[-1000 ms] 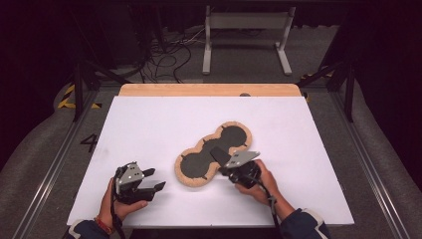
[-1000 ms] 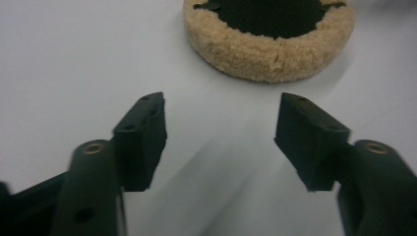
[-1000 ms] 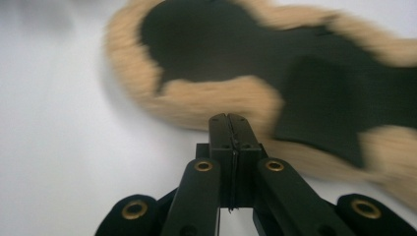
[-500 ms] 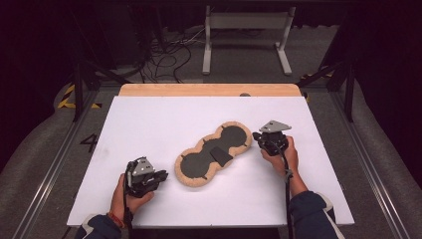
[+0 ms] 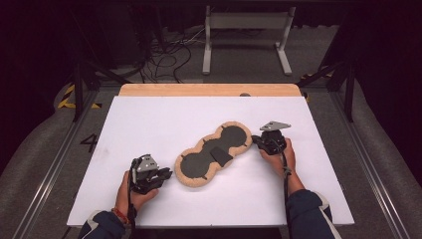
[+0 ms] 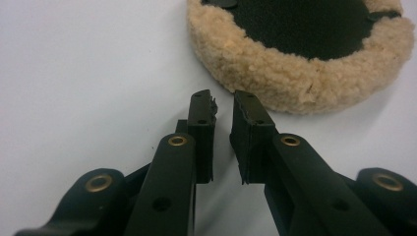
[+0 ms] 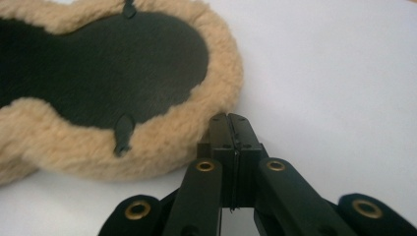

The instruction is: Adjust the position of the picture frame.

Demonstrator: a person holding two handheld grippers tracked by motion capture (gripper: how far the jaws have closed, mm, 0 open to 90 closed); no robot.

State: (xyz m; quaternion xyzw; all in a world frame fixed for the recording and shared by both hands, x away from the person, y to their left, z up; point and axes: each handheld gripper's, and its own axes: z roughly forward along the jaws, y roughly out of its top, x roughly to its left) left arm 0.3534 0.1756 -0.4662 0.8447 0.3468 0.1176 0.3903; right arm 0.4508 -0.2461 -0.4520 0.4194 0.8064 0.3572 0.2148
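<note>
Black jaws on brass-riveted links, grey three-cornered plates on top; dark blue sleeves [image 5: 311, 211], a red wristband [image 5: 117, 214].

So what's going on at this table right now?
A person holds a gripper in each hand over a white table. Between them lies a fleece-edged black pad, shaped like two joined ovals. The left gripper, jaws slightly apart, points at its near end. The right gripper, jaws closed, sits beside the far end, holding nothing.

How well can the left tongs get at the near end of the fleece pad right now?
Probably easily: the left tongs sit slightly open just short of the fleece pad rim, with bare white table between them.
</note>
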